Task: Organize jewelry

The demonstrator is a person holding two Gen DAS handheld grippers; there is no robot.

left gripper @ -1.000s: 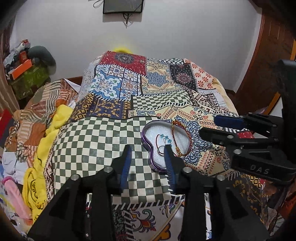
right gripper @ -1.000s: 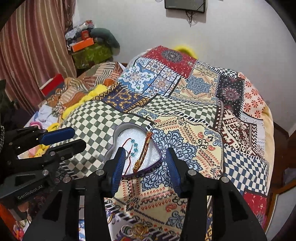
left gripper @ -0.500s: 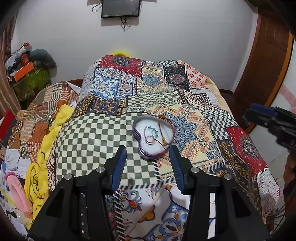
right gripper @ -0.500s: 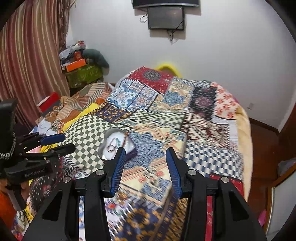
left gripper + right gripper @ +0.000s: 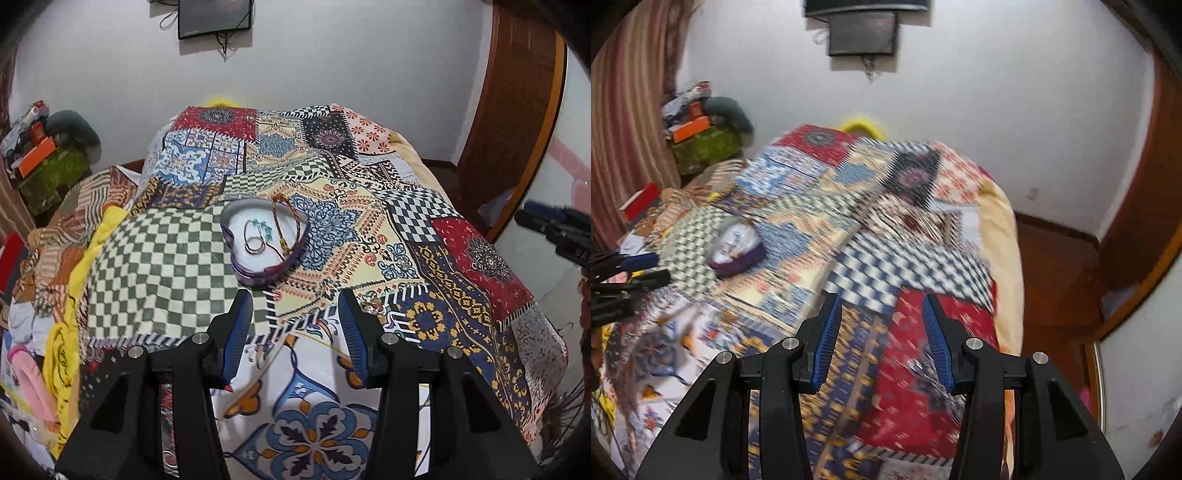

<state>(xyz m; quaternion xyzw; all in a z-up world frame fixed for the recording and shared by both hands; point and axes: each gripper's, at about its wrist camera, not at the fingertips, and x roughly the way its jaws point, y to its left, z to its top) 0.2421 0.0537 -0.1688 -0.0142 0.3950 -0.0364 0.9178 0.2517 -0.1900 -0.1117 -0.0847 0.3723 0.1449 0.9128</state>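
A purple heart-shaped tin (image 5: 236, 246) with a white lining lies on the patchwork bedspread (image 5: 332, 236). Inside it are a red-and-gold bracelet (image 5: 284, 221), a thin chain with teal beads (image 5: 263, 226) and a ring-like loop (image 5: 255, 244). My left gripper (image 5: 295, 314) is open and empty, held back from the tin near the bed's front edge. My right gripper (image 5: 879, 317) is open and empty, over the red and blue patches to the right; its view is blurred by motion. The tin (image 5: 737, 251) shows there at the left. A small gold piece (image 5: 373, 307) lies on the spread by my left gripper's right finger.
Piled clothes and a yellow cloth (image 5: 66, 295) lie along the bed's left side. A green box with clutter (image 5: 48, 173) stands at the back left. A wooden door frame (image 5: 517, 110) and floor lie to the right. A screen (image 5: 214, 18) hangs on the wall.
Both grippers have pulled back and up from the tin, which now sits farther off. The right gripper has swung right and is still moving. Jewelry stays in the tin.
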